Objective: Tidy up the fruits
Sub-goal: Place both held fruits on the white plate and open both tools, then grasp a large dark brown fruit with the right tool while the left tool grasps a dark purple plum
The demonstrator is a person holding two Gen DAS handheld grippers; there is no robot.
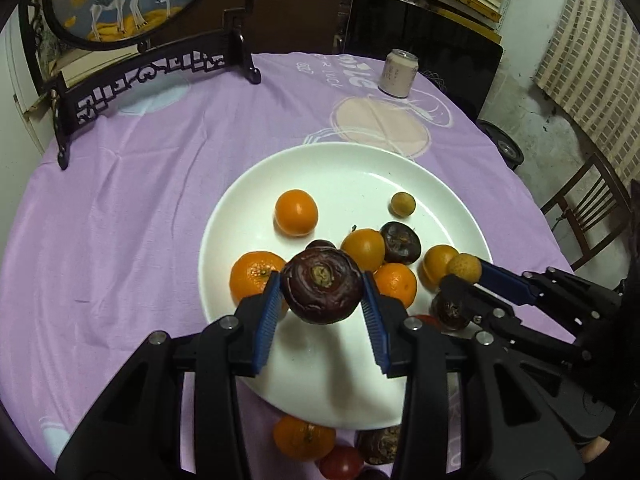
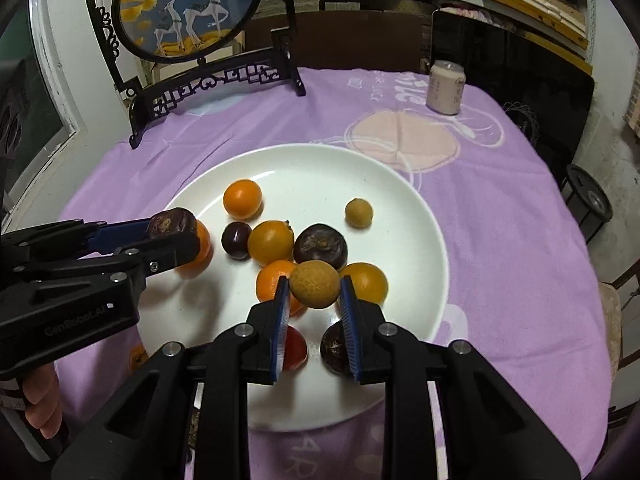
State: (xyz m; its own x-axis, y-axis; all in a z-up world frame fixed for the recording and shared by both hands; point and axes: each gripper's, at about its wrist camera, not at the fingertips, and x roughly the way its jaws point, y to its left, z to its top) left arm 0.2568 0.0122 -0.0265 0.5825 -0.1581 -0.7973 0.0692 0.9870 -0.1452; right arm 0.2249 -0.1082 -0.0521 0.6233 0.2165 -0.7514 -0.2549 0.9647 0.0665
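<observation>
Both grippers carried fruit over the plate, drop-off step in hand.

I had the purple tabletop under a big white plate that already held several oranges, a dark round fruit and a small tan one. My left gripper had its jaws clamped on a dark purple fruit, held above the near part of the plate. My right gripper had its jaws closed tight on a small tan fruit, also over the plate beside the orange cluster. A few fruits lay off the plate at its near edge: an orange, a red one, another dark one. My read: placing was under way; next I needed to lower each fruit to a bare spot, open the jaws gently so nothing rolled, then go for the leftovers.
</observation>
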